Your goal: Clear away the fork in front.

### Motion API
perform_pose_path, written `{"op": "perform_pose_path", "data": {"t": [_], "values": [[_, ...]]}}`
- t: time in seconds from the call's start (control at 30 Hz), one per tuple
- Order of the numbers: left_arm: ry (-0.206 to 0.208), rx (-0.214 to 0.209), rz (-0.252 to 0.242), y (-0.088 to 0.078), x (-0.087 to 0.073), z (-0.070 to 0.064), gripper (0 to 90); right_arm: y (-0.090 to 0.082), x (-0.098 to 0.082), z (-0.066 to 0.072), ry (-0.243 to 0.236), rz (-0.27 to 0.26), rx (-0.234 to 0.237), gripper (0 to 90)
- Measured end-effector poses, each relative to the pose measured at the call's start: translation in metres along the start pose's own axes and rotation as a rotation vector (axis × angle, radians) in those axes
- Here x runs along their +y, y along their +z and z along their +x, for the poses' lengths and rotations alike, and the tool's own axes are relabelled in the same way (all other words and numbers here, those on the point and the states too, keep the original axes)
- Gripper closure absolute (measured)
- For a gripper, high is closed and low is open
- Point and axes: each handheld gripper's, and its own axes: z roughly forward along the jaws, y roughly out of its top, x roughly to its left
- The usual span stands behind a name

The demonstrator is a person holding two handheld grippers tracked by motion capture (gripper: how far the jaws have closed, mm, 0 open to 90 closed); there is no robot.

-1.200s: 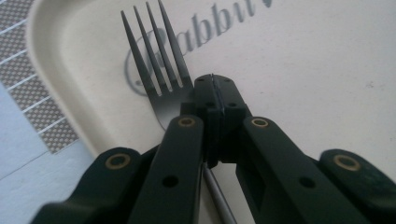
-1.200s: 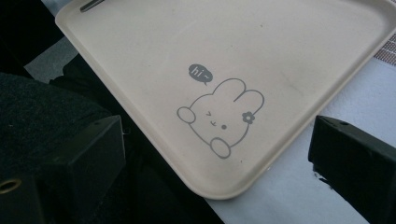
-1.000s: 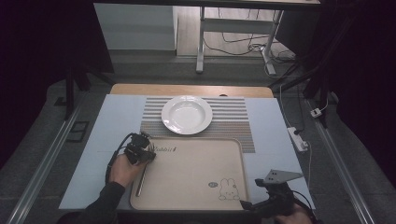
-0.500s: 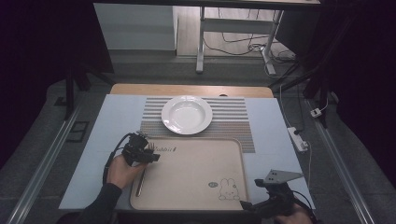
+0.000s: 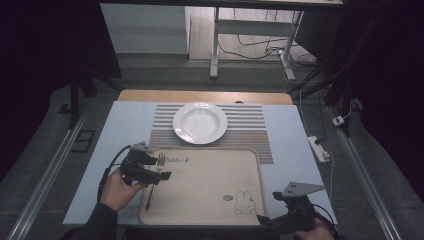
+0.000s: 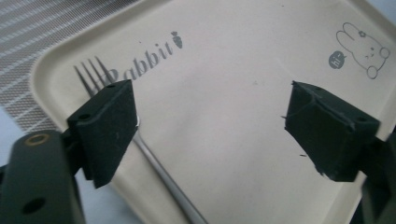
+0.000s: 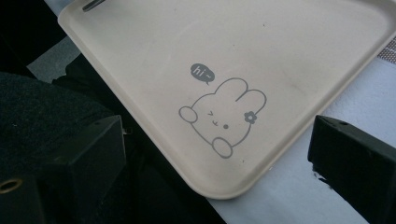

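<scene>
A metal fork [image 5: 152, 186] lies along the left side of the beige rabbit tray [image 5: 210, 200], tines [image 6: 91, 74] pointing to the far edge. My left gripper [image 5: 156, 169] hovers just over the fork's upper part. Its jaws have just been opening and now stand wide apart [image 6: 210, 100], pressing on nothing. The fork handle [image 6: 163, 175] runs under the left pad, free on the tray. My right gripper [image 5: 272, 219] rests at the tray's near right corner, open [image 7: 217, 135], above the rabbit drawing [image 7: 222, 116].
A white plate [image 5: 200, 122] sits on a striped placemat [image 5: 245, 127] beyond the tray. A white power strip [image 5: 319, 149] lies at the table's right edge. The tray's middle [image 5: 210, 180] is bare. A light blue mat [image 5: 120, 130] covers the table.
The left gripper's jaws have spread apart and let go of the fork, and the hand has drawn back and up a little. The fork stays on the tray. The right gripper has not moved.
</scene>
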Motion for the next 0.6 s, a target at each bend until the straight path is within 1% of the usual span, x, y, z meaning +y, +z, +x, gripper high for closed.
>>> {"op": "perform_pose_path", "data": {"t": [0.1,0.23,0.33,0.6], "values": [[0.008,-0.005,-0.011,-0.006,-0.008,-0.002,11.1,0.000,0.000,0.000,0.001,0.003,0.000,4.1],[0.006,-0.017,-0.033,-0.015,-0.020,-0.004,6.4,0.000,0.000,-0.001,0.007,0.005,0.002,4.1],[-0.002,-0.025,-0.058,-0.023,-0.029,-0.007,4.2,0.000,0.000,-0.001,0.009,0.003,0.003,4.0],[-0.028,-0.028,-0.117,-0.047,-0.053,-0.012,1.9,0.001,0.000,-0.001,0.010,0.007,0.002,4.1]]}}
